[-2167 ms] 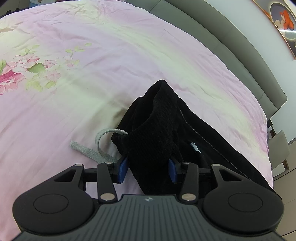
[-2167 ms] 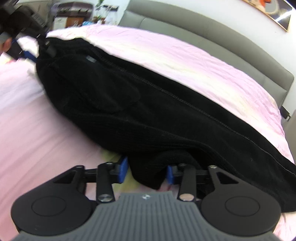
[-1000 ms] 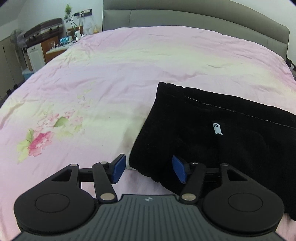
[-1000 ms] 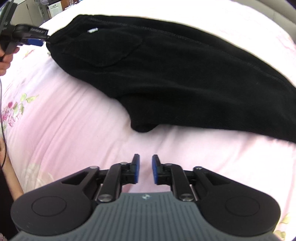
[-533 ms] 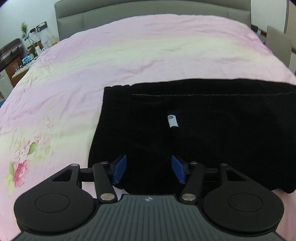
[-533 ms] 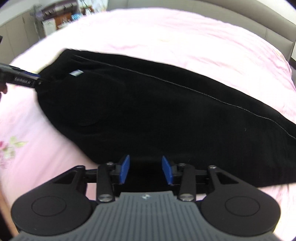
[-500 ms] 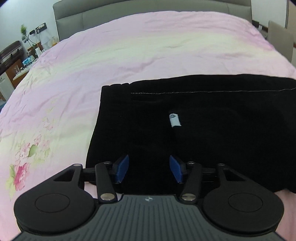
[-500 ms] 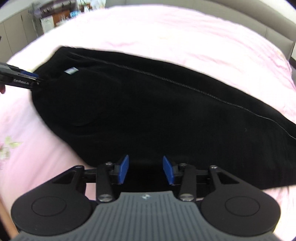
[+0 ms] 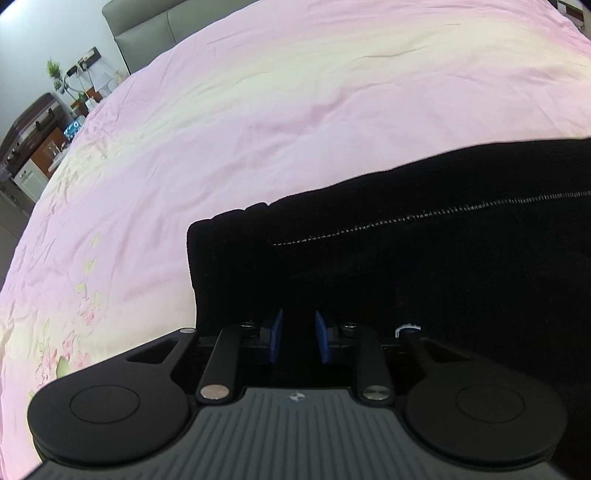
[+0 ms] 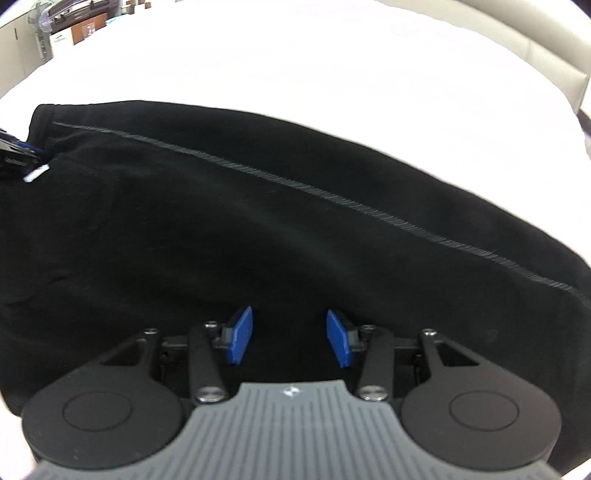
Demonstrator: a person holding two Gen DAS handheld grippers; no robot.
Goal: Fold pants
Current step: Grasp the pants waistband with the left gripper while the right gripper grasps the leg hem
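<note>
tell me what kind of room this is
Most likely a bedroom: black pants lie on a wide bed with a pink floral bedspread, a grey padded headboard behind it, and a cluttered side cabinet.

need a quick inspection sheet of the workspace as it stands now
surface: bed with a pink floral cover, wrinkled, bare beyond the garment
job's things: black pants lying flat on the cover, pale seam line running along them, waistband end at the left, small white tag near it
clutter: nothing seen on the bed
grippers: left hand-held gripper closing, black cloth between its blue pads; right hand-held gripper jaws apart over the pants, grip unclear
cables: some at a wall socket far off
surroundings: grey headboard, cabinet, potted plant
</note>
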